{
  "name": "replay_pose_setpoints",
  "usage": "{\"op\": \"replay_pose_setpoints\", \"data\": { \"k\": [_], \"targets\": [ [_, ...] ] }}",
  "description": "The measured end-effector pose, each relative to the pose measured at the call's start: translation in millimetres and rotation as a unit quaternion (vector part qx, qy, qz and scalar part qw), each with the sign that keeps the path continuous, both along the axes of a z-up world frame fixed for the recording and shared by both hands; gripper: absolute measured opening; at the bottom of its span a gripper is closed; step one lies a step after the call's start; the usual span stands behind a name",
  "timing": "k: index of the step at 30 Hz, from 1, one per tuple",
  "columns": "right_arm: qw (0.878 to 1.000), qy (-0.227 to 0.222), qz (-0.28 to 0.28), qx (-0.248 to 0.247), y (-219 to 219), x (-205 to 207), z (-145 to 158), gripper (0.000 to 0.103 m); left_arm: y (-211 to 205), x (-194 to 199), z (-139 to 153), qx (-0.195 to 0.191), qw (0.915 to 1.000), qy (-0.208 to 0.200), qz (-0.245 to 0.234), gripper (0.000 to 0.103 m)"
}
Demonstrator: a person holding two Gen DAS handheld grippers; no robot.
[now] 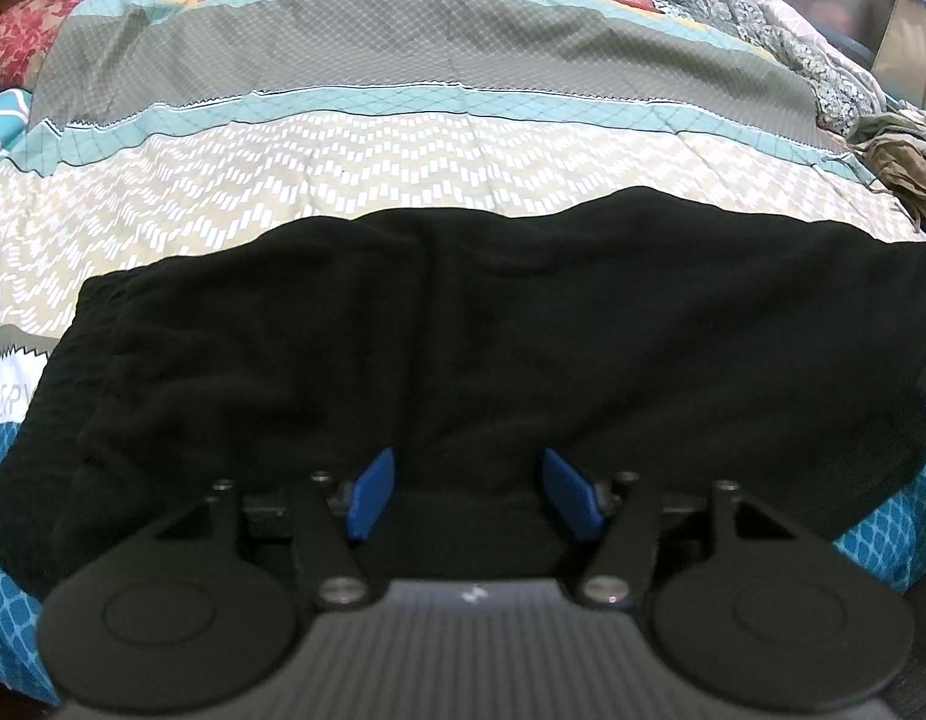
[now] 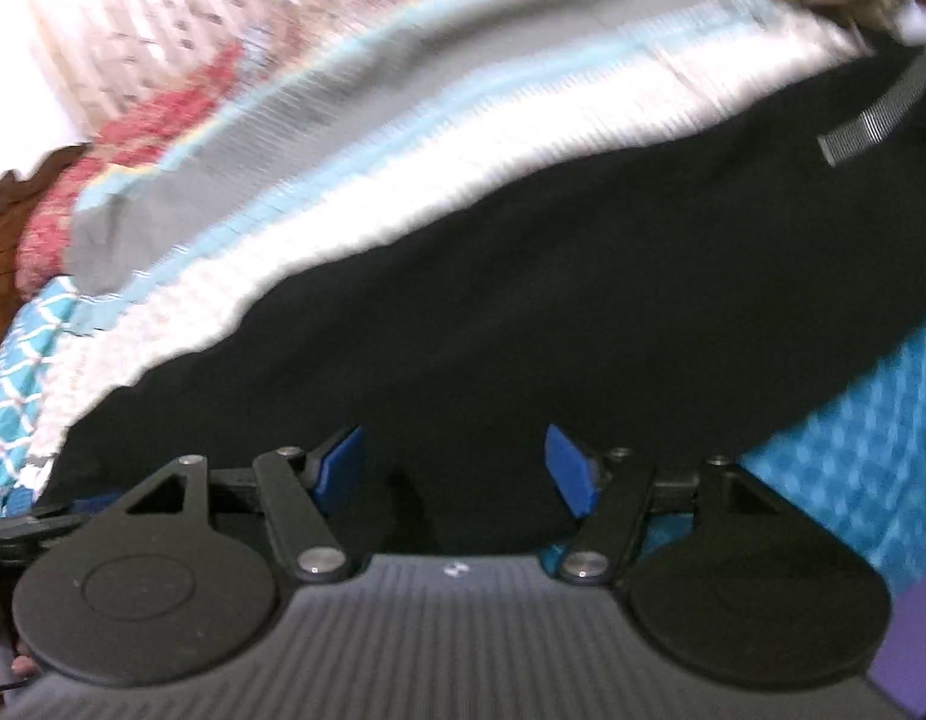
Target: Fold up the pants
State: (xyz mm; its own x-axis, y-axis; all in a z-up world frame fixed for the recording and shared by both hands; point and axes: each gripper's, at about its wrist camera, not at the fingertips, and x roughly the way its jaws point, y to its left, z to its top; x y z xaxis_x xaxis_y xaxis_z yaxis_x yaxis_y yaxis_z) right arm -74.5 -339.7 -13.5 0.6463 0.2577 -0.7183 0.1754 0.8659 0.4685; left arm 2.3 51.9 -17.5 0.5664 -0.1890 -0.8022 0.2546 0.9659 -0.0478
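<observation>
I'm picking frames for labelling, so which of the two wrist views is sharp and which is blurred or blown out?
Left wrist view: sharp, the black pants and the bedspread pattern read clearly, though fisheye bends the bed's stripes. Right wrist view: motion-smeared and tilted, the bedspread overexposed to near white beside the pants, which show no fabric detail.

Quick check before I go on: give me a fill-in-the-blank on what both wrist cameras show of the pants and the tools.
1. The pants lying across the bed are ____ in colour.
2. The left tool has its blue fingers spread ____, with nothing gripped.
3. The right tool is likewise ____, above the pants' near edge.
4. The bedspread under the pants is patterned, and its nearest band is ____.

Missing words: black; open; open; blue
</observation>
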Motion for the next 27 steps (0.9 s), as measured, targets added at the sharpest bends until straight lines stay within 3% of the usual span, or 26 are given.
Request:
{"op": "replay_pose_setpoints", "data": {
  "k": [2,6,9,12,15,18,21,27],
  "targets": [
    [1.0,-0.014,0.001,0.01,-4.2,-4.6,-10.3,0.068,-1.5,-1.1,-0.6,0.005,1.0,-0.002,-0.001,0.059],
    [0.999,-0.019,0.027,-0.029,6.5,-3.4,-3.1,0.069,-5.5,1.2,3.9,0.015,0.9998,0.01,0.005,0.059],
    [0.998,-0.058,0.018,-0.016,-7.9,-10.7,17.6,0.068,1.3,3.2,22.0,-0.009,0.9992,0.02,0.033,0.059],
    [0.993,-0.107,-0.033,-0.028,-48.7,-27.5,37.9,0.068,12.7,0.8,42.0,-0.044,0.9975,0.009,0.054,0.059],
    [0.984,-0.129,-0.109,-0.059,-101.3,-50.7,46.6,0.069,13.1,2.0,51.4,-0.061,0.9963,0.007,0.06,0.059],
    [0.969,-0.128,-0.198,-0.07,-150.9,-71.4,43.5,0.069,0.6,6.8,45.3,-0.047,0.9968,0.025,0.059,0.06],
    [0.956,-0.132,-0.258,-0.049,-185.0,-83.2,33.6,0.069,-17.0,13.0,27.8,-0.029,0.9959,0.067,0.053,0.06],
    [0.95,-0.129,-0.285,-0.006,-216.4,-66.2,6.6,0.069,-39.6,12.2,20.3,0.023,0.9961,0.072,0.044,0.068]
  ]
}}
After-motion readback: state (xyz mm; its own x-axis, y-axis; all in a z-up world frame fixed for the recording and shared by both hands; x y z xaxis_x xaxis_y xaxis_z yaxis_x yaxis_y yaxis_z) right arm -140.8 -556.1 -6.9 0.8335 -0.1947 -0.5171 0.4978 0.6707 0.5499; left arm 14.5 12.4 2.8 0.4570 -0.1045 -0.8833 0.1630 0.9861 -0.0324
